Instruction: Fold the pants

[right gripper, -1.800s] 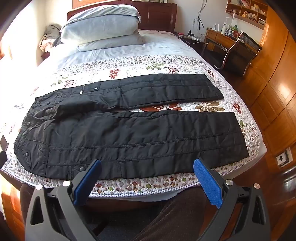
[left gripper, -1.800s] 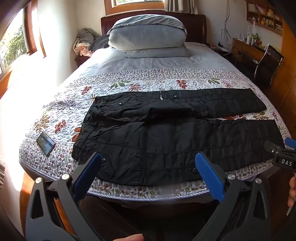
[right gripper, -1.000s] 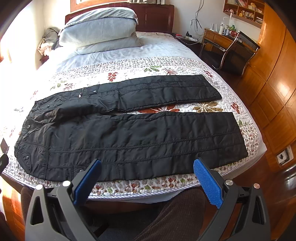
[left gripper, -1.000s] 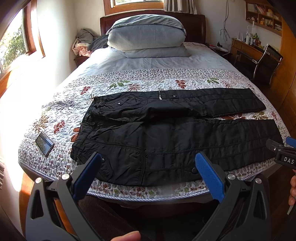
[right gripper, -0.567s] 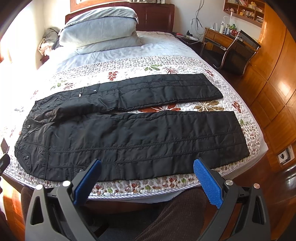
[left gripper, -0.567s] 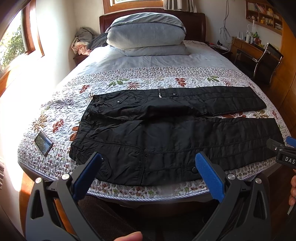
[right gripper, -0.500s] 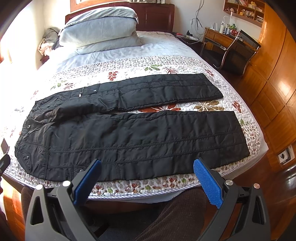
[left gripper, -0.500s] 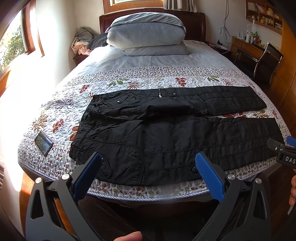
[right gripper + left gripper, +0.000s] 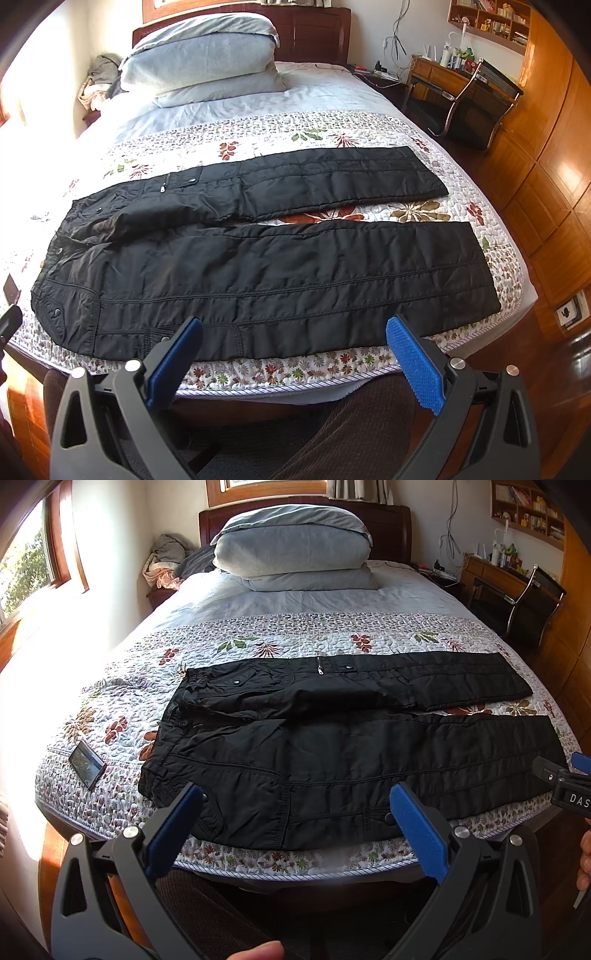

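Black pants [image 9: 351, 753] lie spread flat across the foot of the bed, waistband to the left, both legs stretched to the right with a gap between them. They also show in the right wrist view [image 9: 266, 266]. My left gripper [image 9: 295, 805] is open and empty, held off the near bed edge over the waist end. My right gripper [image 9: 293, 338] is open and empty, off the near bed edge in front of the near leg. The right gripper's tip also shows at the right edge of the left wrist view [image 9: 561, 779].
The bed has a floral quilt [image 9: 295, 631] and stacked pillows [image 9: 291, 550] by the headboard. A phone [image 9: 86, 764] lies on the quilt left of the waistband. A chair [image 9: 476, 99] and desk stand to the right, with wooden cabinets [image 9: 554, 177] beyond.
Both grippers have drifted only slightly; the pants lie as before and both jaws stay open.
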The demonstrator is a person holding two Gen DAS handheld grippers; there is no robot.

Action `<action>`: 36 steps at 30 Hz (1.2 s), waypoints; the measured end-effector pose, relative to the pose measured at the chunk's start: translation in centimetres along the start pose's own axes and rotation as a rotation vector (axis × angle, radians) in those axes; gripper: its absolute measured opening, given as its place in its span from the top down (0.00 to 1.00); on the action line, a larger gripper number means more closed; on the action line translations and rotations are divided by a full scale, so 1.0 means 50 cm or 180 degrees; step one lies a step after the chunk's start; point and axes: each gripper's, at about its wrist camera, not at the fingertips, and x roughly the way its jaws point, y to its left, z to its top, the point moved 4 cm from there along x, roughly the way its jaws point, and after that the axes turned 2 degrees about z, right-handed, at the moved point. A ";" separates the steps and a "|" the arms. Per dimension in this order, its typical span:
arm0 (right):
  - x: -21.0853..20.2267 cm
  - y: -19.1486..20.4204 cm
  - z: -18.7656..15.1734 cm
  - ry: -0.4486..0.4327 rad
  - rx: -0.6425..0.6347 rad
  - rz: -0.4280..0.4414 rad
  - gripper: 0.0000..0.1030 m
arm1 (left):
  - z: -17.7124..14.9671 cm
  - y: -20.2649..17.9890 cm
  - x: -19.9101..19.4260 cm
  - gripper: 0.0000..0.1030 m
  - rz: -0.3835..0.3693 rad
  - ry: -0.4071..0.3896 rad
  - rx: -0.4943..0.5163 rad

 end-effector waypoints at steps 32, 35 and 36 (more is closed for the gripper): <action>0.066 -0.009 0.004 0.0170 0.0060 0.0039 0.03 | 0.020 -0.019 0.037 0.02 -0.0027 0.0072 0.0081; 0.069 -0.009 0.003 0.0174 0.0058 0.0038 0.03 | 0.020 -0.021 0.040 0.02 -0.0031 0.0078 0.0089; 0.069 -0.009 0.003 0.0179 0.0061 0.0041 0.03 | 0.020 -0.022 0.042 0.02 -0.0030 0.0078 0.0092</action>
